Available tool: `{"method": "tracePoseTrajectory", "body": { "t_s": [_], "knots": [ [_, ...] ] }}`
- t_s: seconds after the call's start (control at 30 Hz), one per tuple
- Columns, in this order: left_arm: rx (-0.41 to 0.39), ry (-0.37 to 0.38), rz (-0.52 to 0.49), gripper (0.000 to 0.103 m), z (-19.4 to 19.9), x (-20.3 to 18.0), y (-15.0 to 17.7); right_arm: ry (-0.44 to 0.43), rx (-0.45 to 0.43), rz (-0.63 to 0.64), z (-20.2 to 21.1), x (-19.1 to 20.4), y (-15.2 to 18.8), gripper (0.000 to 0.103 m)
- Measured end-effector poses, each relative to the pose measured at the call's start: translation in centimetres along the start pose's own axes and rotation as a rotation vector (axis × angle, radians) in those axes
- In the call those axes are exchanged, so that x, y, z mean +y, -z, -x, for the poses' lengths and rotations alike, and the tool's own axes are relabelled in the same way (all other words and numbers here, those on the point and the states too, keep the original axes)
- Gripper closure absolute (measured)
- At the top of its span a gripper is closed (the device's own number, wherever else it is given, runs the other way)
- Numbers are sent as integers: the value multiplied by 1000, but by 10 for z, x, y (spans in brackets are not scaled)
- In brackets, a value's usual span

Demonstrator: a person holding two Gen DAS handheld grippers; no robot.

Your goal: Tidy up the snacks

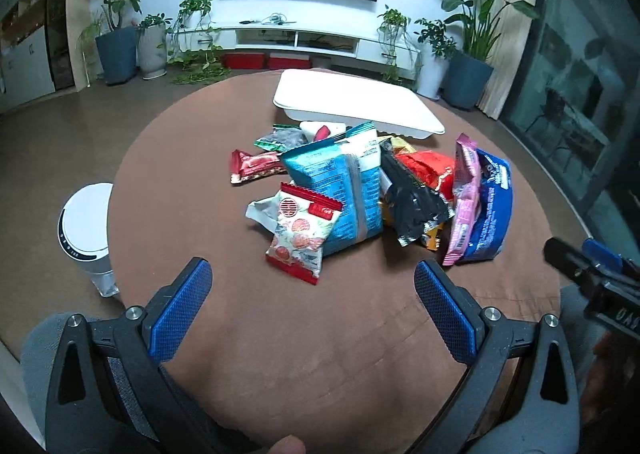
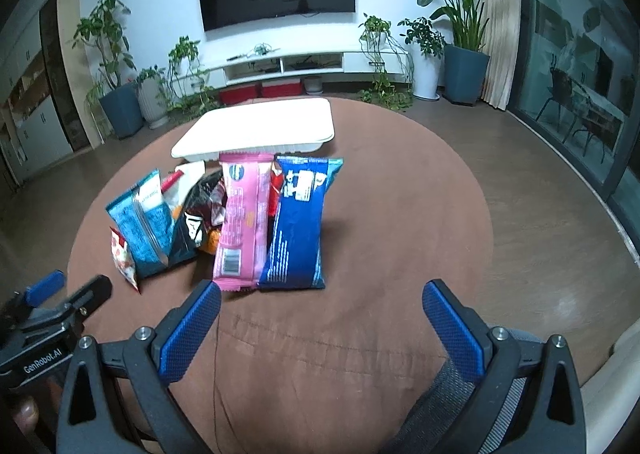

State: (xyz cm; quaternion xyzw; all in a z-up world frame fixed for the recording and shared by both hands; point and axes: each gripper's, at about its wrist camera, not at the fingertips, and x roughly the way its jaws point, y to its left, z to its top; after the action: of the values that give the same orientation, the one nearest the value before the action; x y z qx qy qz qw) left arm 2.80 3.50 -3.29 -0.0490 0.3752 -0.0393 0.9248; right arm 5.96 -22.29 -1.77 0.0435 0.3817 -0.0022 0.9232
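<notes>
The left gripper [image 1: 313, 286] is spread wide and holds nothing. The right gripper [image 2: 322, 308] is spread wide too. The snacks sit in a heap near the middle of the round table [image 1: 180, 173], just in front of the white tray [image 1: 360, 101]. The flower packet [image 1: 300, 232] leans on the blue bag [image 1: 340, 181], so pulling one could tip the others. The dark blue packet [image 2: 298, 225] could slide. Both table sides are bare, with room to move.
</notes>
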Motion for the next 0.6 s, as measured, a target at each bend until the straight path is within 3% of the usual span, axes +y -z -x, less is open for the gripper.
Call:
{"method": "tracePoseTrajectory", "body": {
  "t_s": [0.13, 0.47, 0.6],
  "knots": [
    [111, -45, 46, 1, -15, 9, -3, -29, -13, -13, -3, -2, -1, 0],
    [104, -70, 5, 1, -40, 32, -16, -75, -3, -20, -19, -5, -2, 0],
    [94, -19, -42, 1, -50, 26, -17, -84, 8, -24, -25, -6, -3, 1]
  ]
}}
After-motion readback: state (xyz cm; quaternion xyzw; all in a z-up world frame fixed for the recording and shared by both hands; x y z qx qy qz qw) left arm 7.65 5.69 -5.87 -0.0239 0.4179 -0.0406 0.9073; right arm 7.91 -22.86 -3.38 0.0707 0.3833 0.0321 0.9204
